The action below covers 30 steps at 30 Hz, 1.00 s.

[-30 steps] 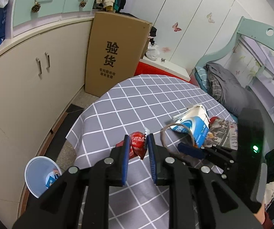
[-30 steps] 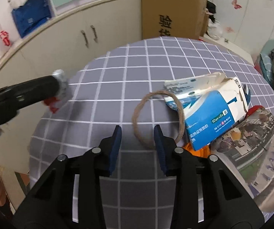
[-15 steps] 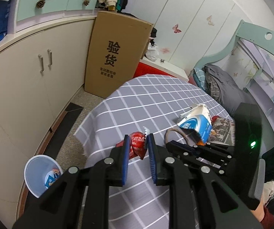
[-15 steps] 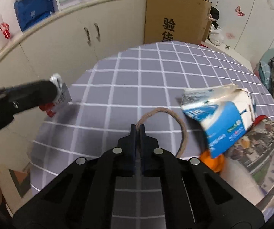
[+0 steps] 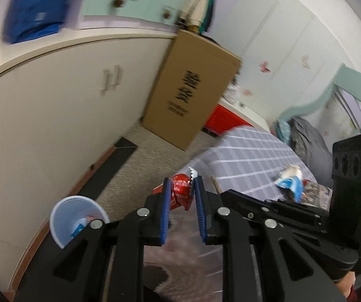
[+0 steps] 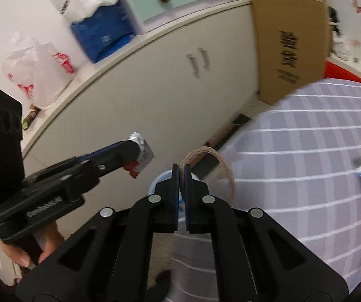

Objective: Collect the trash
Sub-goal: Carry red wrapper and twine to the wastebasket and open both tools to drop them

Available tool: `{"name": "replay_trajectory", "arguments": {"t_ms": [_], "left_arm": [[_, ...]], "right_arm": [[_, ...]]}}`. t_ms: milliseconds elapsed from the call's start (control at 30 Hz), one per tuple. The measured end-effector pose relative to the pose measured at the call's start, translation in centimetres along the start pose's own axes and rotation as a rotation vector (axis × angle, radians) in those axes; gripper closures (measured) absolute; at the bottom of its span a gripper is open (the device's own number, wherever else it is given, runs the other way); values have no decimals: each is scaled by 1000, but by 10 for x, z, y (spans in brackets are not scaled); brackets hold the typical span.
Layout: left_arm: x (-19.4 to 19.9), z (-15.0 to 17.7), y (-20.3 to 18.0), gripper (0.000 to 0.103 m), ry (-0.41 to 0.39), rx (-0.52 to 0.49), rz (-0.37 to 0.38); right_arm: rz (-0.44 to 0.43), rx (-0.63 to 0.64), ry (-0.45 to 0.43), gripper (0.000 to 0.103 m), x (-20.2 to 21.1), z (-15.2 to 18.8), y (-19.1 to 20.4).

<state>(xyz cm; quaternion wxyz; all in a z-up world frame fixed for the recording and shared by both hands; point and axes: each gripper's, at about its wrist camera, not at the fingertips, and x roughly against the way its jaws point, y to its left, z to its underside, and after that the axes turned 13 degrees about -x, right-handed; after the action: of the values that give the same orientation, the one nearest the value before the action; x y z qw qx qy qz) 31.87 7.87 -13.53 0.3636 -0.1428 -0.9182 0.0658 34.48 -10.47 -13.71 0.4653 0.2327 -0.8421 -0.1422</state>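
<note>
Left gripper: blue-padded jaws closed onto a crumpled red foil snack wrapper with a silver serrated edge; white print on the wrapper, too blurred to read. Wrapper held in the air over the floor, off the edge of the round table with grey checked cloth.

Pale blue plastic waste bin stands on the floor by the cream cabinet, down and left of the held wrapper; scraps lie inside it.

Right gripper: jaws pressed nearly together, pinching a loop of brown twine that arches up and right of the tips, in the air at the table's edge. The bin's rim shows just behind these jaws.

Tall brown cardboard box leans against the cabinet, large black characters 验货 printed on it; smaller print beneath unreadable.

Blue-and-white crumpled paper package lies on the table, lettering illegible from motion blur.
</note>
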Motion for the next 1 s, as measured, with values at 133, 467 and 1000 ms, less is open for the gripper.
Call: {"name": "replay_trajectory", "arguments": {"t_ms": [133, 467, 1000], "left_arm": [[13, 16, 54, 85, 1, 70, -81], [-4, 60, 165, 85, 86, 234, -209], [-57, 87, 221, 85, 190, 325, -209]], "right_arm": [[-64, -15, 36, 99, -42, 4, 35], [-70, 15, 129, 98, -161, 21, 91], [20, -14, 154, 50, -231, 40, 82]]}}
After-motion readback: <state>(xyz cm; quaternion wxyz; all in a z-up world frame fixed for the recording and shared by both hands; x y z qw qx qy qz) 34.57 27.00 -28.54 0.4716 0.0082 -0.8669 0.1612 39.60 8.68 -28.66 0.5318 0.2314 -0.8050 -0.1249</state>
